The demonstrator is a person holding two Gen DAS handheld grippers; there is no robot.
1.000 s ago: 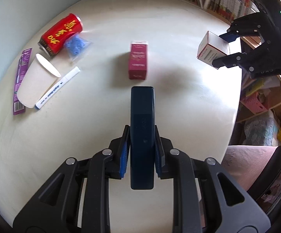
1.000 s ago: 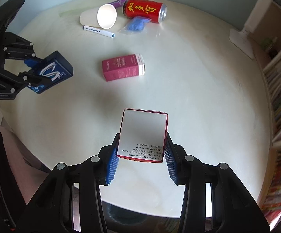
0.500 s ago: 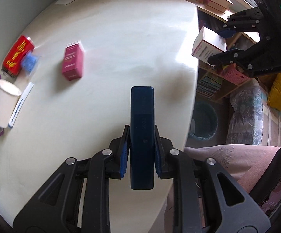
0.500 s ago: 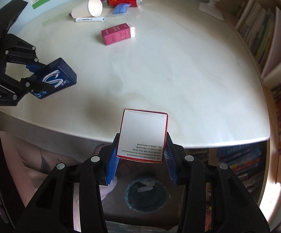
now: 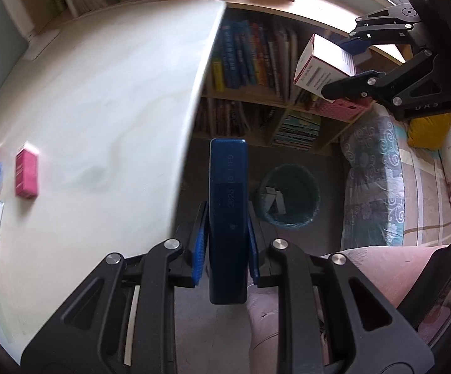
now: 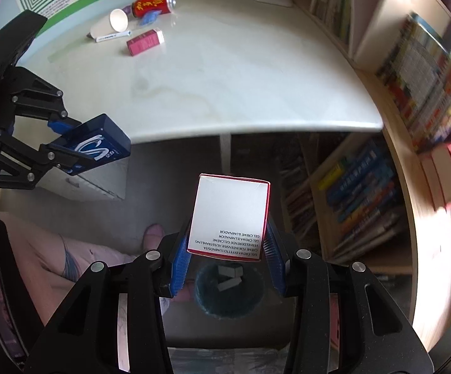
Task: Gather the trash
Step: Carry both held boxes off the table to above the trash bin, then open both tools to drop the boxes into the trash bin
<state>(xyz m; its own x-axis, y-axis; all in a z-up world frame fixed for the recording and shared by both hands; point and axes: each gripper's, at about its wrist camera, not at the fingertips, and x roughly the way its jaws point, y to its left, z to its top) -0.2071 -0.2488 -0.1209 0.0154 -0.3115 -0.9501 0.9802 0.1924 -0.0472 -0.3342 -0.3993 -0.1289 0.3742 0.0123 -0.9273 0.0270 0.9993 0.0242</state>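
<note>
With the left hand-held gripper (image 5: pixel 227 255) clamped on a blue box (image 5: pixel 228 205) and the right hand-held gripper (image 6: pixel 225 261) clamped on a white carton (image 6: pixel 230 215), both are carried off the desk (image 6: pixel 241 78) toward the bin (image 6: pixel 228 293), where centring above it and release are judged to be called for next.

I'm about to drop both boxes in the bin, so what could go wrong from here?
1. The bin shows a small opening, and the white box in the right gripper hides part of it, so a release could miss.
2. The blue box in the left gripper looks beside the bin, not over it, and may land on the floor.
</note>
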